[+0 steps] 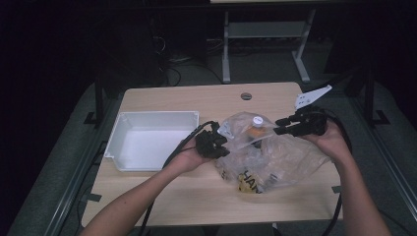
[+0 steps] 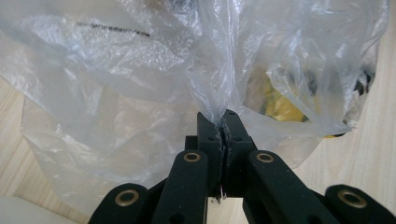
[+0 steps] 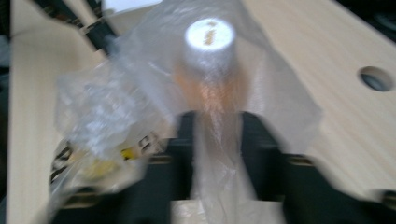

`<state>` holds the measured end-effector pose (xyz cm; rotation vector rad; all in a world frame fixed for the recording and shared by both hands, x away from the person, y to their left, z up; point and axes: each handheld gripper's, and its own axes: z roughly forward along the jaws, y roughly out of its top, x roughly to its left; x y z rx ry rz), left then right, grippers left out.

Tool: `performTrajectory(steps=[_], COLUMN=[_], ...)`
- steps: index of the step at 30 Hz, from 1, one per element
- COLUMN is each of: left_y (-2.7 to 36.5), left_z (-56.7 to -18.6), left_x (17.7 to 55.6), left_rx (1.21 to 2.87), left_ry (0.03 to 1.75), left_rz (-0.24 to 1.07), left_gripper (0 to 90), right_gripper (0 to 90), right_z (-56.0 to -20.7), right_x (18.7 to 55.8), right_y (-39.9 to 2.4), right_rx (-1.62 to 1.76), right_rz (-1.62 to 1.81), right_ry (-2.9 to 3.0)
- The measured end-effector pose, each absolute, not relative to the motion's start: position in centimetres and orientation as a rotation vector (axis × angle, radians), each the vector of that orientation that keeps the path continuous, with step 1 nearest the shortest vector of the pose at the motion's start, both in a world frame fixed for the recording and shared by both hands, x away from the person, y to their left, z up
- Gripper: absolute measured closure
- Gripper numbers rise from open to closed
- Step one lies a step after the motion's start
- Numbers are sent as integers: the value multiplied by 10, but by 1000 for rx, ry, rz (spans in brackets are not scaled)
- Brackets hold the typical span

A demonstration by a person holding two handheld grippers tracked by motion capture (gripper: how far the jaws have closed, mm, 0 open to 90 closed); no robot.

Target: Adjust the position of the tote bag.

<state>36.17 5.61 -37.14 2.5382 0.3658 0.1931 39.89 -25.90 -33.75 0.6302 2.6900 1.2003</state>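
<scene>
High view: plastic bag (image 1: 268, 152) stretched left-right; left gripper (image 1: 220, 142) clamps edge, right gripper (image 1: 281, 126) pinches film.

The high view looks forward and down over the table (image 1: 162, 201) from the person's side. Each gripper view rides close behind its own jaws, facing the bag (image 2: 140, 70) at very near range. All three views share the bag.

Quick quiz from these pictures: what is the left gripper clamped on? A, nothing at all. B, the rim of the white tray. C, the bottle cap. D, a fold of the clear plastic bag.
D: in the left gripper view the left gripper has its jaws pressed together on a bunched fold of the clear plastic bag, well apart from the white tray.
</scene>
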Motion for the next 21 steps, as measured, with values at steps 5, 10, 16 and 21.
performTrajectory(steps=[5,10,16,21], left_y=[64,72,79,78], left_z=[-366,-353,-340,-337], left_x=[372,380,392,407], left_rx=[2530,2500,2462,2460], left_ry=[376,402,441,491], left_rz=[185,215,258,289], left_gripper=[886,888,888,890], right_gripper=[896,897,896,897], right_z=[-336,-318,-302,-299], right_x=[403,408,419,433], right_y=[-254,-249,-242,-239], right_rx=[586,554,571,612], right_rz=[1168,1165,1157,1156], right_ry=[2761,2746,2690,2671])
